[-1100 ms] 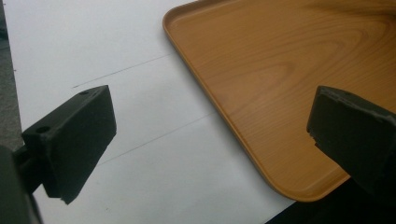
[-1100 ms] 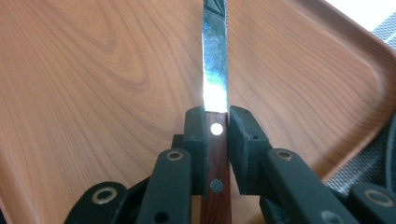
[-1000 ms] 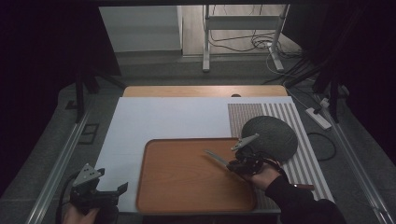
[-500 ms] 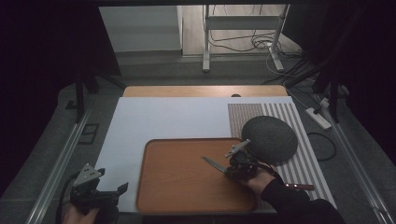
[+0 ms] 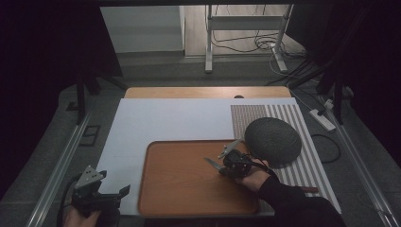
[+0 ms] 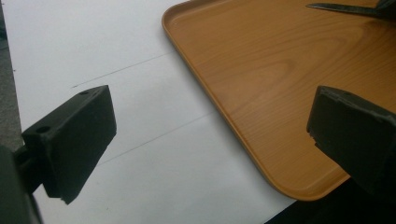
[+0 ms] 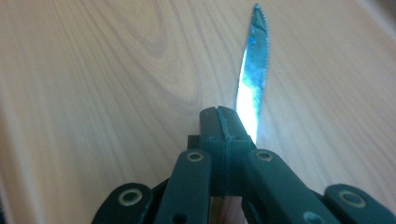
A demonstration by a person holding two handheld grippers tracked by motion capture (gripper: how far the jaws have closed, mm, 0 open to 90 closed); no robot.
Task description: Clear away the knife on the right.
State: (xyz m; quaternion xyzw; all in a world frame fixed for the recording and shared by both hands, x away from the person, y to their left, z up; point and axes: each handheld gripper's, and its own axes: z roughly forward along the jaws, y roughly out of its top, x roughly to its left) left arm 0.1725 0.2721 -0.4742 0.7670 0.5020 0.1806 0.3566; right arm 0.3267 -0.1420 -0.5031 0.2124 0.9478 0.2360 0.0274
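Observation:
My right gripper (image 5: 227, 165) is over the right part of the wooden tray (image 5: 189, 198), shut on a knife (image 5: 213, 163) whose blade points left across the tray. In the right gripper view the jaws (image 7: 219, 119) are closed on the knife's handle end, and its serrated blade (image 7: 254, 79) reaches forward just above the wood grain. My left gripper (image 5: 109, 189) hovers off the tray's near left corner, open and holding nothing. In the left gripper view its two black jaws (image 6: 205, 135) stand wide apart over the white mat (image 6: 116, 93) and the tray's corner (image 6: 261, 70).
A dark grey domed object (image 5: 273, 140) rests on a striped placemat (image 5: 302, 165) just right of the tray. The white mat (image 5: 170, 120) covers the table's middle and left. The table's near edge runs just below the tray.
My right gripper has moved left and slightly nearer with the knife, away from the grey dome and further over the tray. The left gripper has stayed put.

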